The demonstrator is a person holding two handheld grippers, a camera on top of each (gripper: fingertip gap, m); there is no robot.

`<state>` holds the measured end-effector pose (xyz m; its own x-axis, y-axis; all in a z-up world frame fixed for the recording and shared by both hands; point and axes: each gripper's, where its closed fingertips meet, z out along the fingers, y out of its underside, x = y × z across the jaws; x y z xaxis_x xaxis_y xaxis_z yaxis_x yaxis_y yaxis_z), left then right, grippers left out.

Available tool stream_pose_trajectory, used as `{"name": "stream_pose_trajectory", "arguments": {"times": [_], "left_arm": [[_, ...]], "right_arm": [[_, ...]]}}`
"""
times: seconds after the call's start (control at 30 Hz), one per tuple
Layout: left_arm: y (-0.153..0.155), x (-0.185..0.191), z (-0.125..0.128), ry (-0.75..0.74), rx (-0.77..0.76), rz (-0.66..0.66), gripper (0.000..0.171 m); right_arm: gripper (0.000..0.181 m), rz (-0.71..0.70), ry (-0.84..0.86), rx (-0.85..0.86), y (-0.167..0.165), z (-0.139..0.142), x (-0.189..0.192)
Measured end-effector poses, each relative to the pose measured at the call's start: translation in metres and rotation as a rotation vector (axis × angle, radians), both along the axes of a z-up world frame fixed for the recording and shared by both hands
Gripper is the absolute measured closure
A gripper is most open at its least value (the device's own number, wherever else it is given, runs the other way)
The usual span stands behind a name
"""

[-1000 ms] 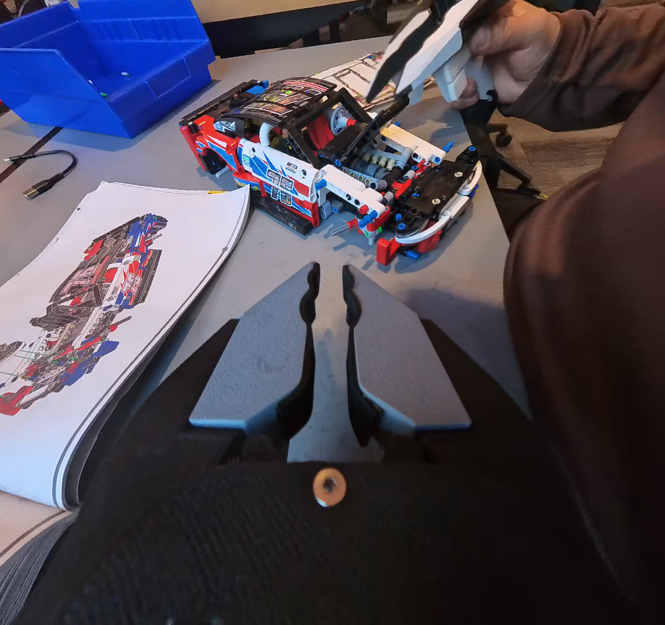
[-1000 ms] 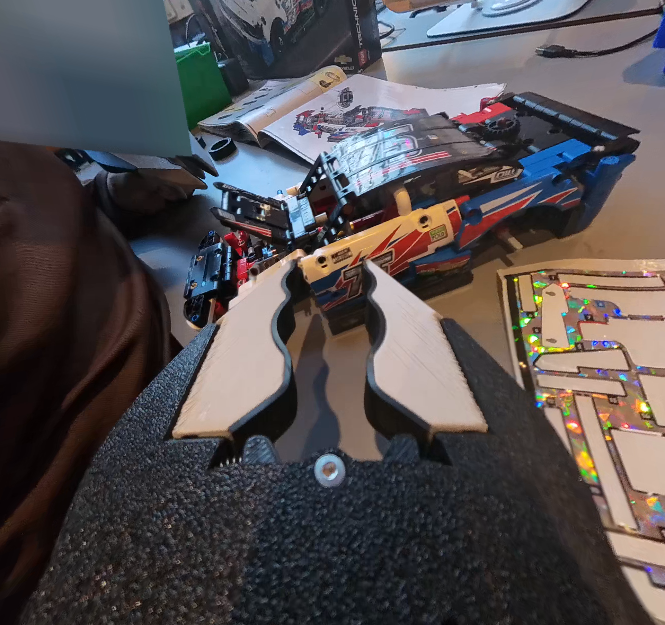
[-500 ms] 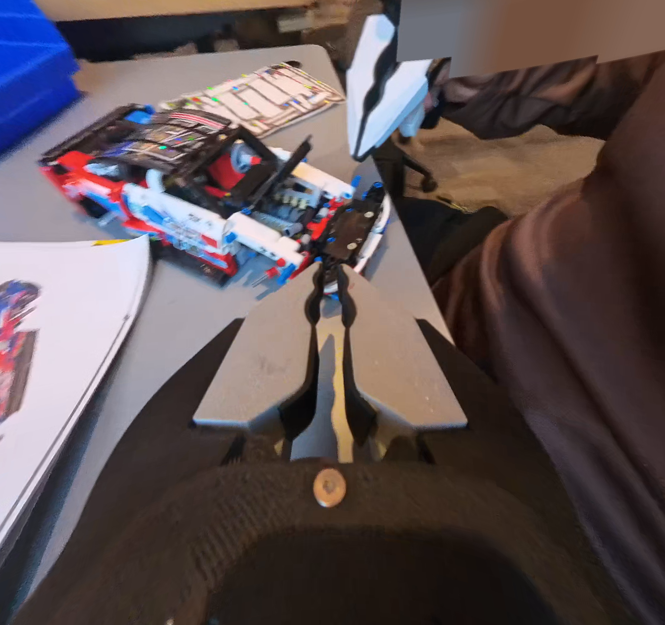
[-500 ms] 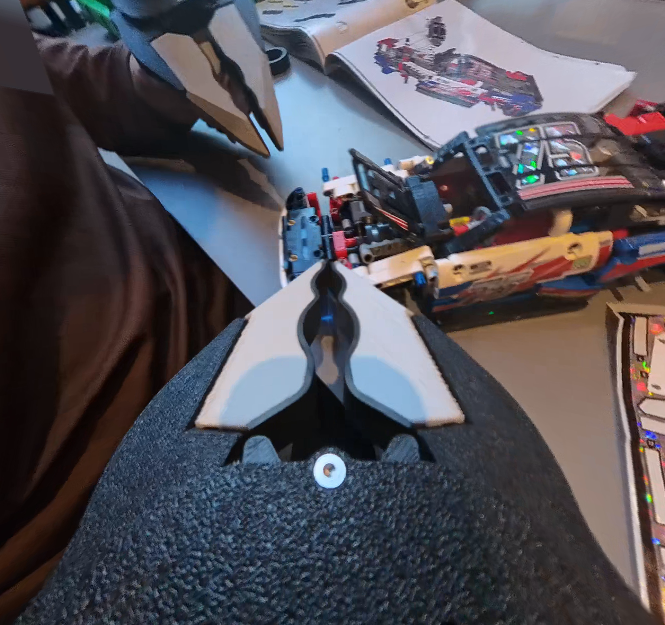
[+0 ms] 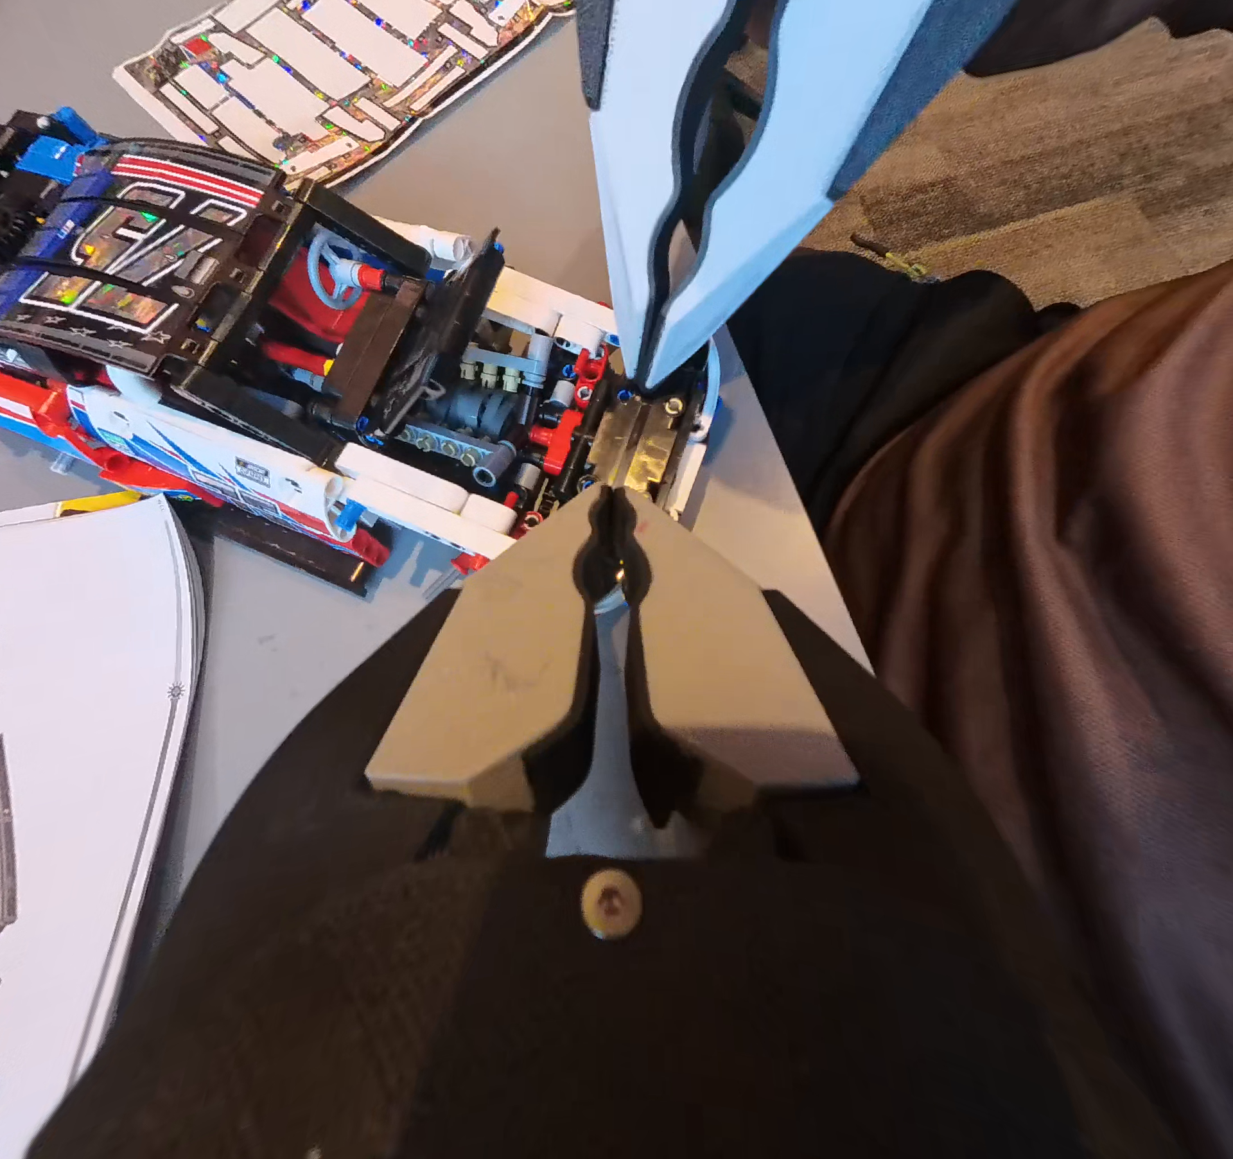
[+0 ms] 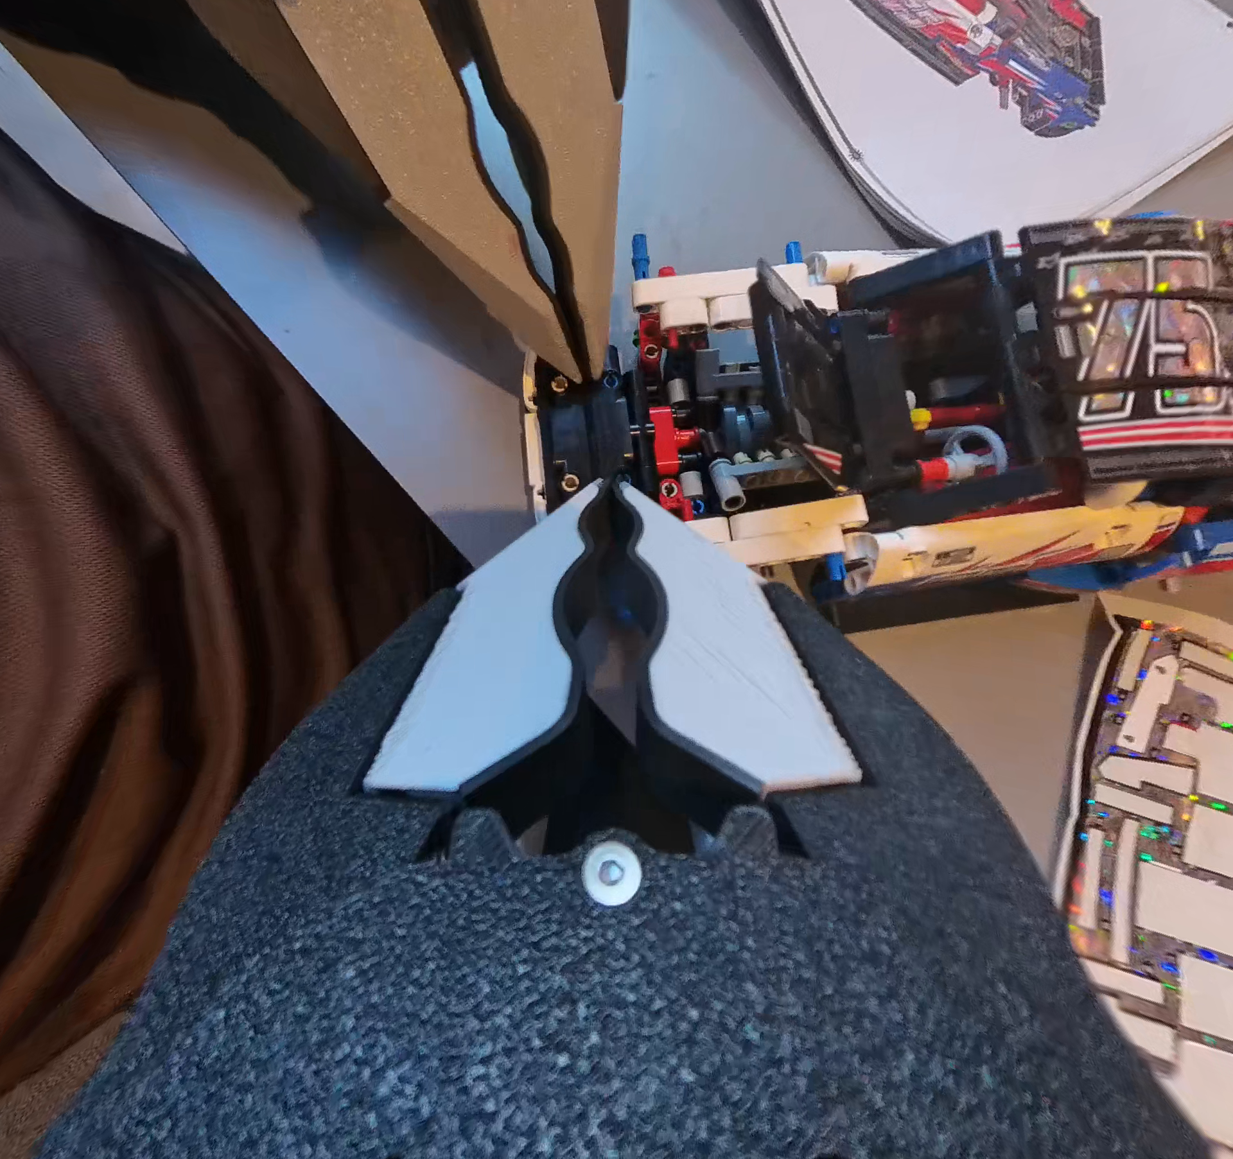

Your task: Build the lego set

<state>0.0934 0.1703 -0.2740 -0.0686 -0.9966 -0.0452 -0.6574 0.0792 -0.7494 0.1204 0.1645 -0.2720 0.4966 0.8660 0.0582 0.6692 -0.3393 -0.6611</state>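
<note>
Grey tabletop fills my view, matte and smooth, with carpet beyond its edge. On it sits the lego car, a blocky red, white and blue body with a glossy black roof; its nose points toward me, engine bay uncovered and showing grey cylinders and red pins. My left gripper, tan wedge fingers pinched together at the tips, meets the black front panel from the near side. My right gripper, white ribbed fingers likewise pressed tip to tip, touches the same panel from the opposite side. Whether either actually pinches a part, I cannot tell. A holographic sticker sheet lies behind the car; the open instruction booklet lies beside it.
</note>
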Motion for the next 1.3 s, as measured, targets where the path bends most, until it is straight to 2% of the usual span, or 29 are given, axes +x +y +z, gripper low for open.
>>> {"name": "stream_pose_trajectory", "arguments": {"times": [0.1,0.2,0.33,0.5,0.6,0.67,0.73,0.77,0.83,0.87,0.93,1.0,1.03,1.1,1.13,1.23,1.27,1.3], "left_arm": [[0.0,0.0,-0.001,-0.002,-0.022,0.002,0.171],[0.0,0.0,-0.001,0.02,0.006,0.005,0.171],[-0.001,0.008,-0.001,0.034,0.053,-0.007,0.171],[-0.001,0.009,0.0,0.046,-0.006,-0.003,0.171],[0.016,-0.003,0.005,0.069,0.015,0.061,0.171],[0.016,-0.008,0.01,0.052,-0.006,0.057,0.171],[0.014,-0.01,0.002,0.084,-0.021,0.047,0.171],[0.015,-0.009,-0.003,0.1,-0.001,0.05,0.171],[0.017,-0.008,-0.005,0.106,0.037,0.05,0.171],[0.018,-0.008,-0.006,0.113,0.046,0.051,0.171],[0.018,-0.007,-0.006,0.107,0.044,0.057,0.171],[0.02,-0.007,-0.006,0.104,0.06,0.067,0.171],[0.02,-0.007,-0.007,0.105,0.076,0.07,0.171],[0.021,-0.008,-0.006,0.1,0.106,0.073,0.171],[0.023,-0.008,-0.005,0.099,0.118,0.079,0.171],[0.02,-0.01,-0.003,0.083,0.088,0.076,0.171],[0.018,-0.01,-0.001,0.068,0.067,0.068,0.171],[0.014,-0.009,0.002,0.053,0.045,0.057,0.171]], "right_arm": [[0.181,0.023,-0.065,0.018,0.0,-0.001,-0.001],[0.181,0.028,-0.068,-0.007,0.0,-0.002,-0.002],[0.181,0.058,-0.152,-0.012,0.001,-0.003,-0.003],[0.181,0.036,-0.094,-0.058,0.002,-0.003,-0.004],[0.181,-0.015,-0.024,-0.129,0.003,0.0,0.005],[0.181,-0.033,-0.007,-0.081,0.009,0.015,0.009],[0.181,-0.019,-0.009,-0.05,0.01,0.027,0.004],[0.181,-0.003,-0.046,-0.044,0.009,0.025,0.002],[0.181,0.038,-0.166,-0.072,0.003,-0.003,0.001],[0.181,0.055,-0.143,-0.06,0.003,-0.004,-0.005],[0.181,0.034,-0.203,-0.062,0.007,0.0,0.002],[0.181,0.043,-0.13,-0.035,0.008,0.018,-0.006],[0.181,0.052,-0.115,-0.066,0.004,0.019,-0.008],[0.175,0.064,-0.237,-0.099,-0.001,-0.008,0.0],[0.181,0.084,-0.175,-0.093,-0.004,-0.004,-0.009],[0.181,0.059,-0.168,-0.037,0.002,0.014,-0.009],[0.181,0.062,-0.142,-0.058,-0.001,0.015,-0.012],[0.181,0.065,-0.164,-0.084,-0.003,0.004,-0.012]]}}
